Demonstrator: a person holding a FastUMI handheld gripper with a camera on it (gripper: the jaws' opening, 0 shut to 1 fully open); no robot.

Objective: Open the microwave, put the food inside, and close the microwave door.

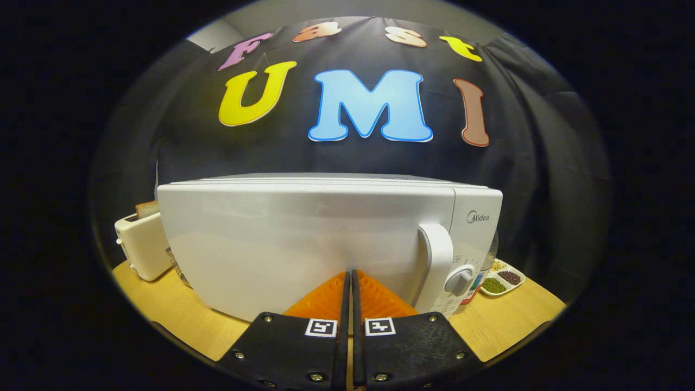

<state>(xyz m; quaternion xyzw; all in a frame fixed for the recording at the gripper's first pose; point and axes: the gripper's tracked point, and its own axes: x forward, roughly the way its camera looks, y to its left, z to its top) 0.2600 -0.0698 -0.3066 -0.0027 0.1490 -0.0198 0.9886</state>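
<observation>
The gripper (350, 274) has its two fingers (326, 296) pressed together, tip against tip, with nothing held between them, and it points straight at the front of the white microwave (304, 239). The tips lie right at the lower part of the microwave's door (282, 244), so close that whether they touch the door panel cannot be told. The door is closed, flush with the body, and its glossy face shows only soft reflections. The vertical white handle (437, 260) stands on the door just to the right of the fingertips, and beside it, on the control panel, sits a round grey knob (460, 281). The microwave rests on a light wooden table (163, 304). To its left, a little further back, stands a cream toaster (142, 244) with a slice of brown bread (146, 209) sticking up out of its slot (only the top of the slice is visible). Between the toaster and the microwave a small part of a clear glass thing (176, 266) peeks out, too hidden to name. To the right, behind the microwave's corner, there is a clear bottle (480, 277) with a coloured label, and beside it a white divided dish (504, 278) holding dark, green and pale grains in separate compartments.
</observation>
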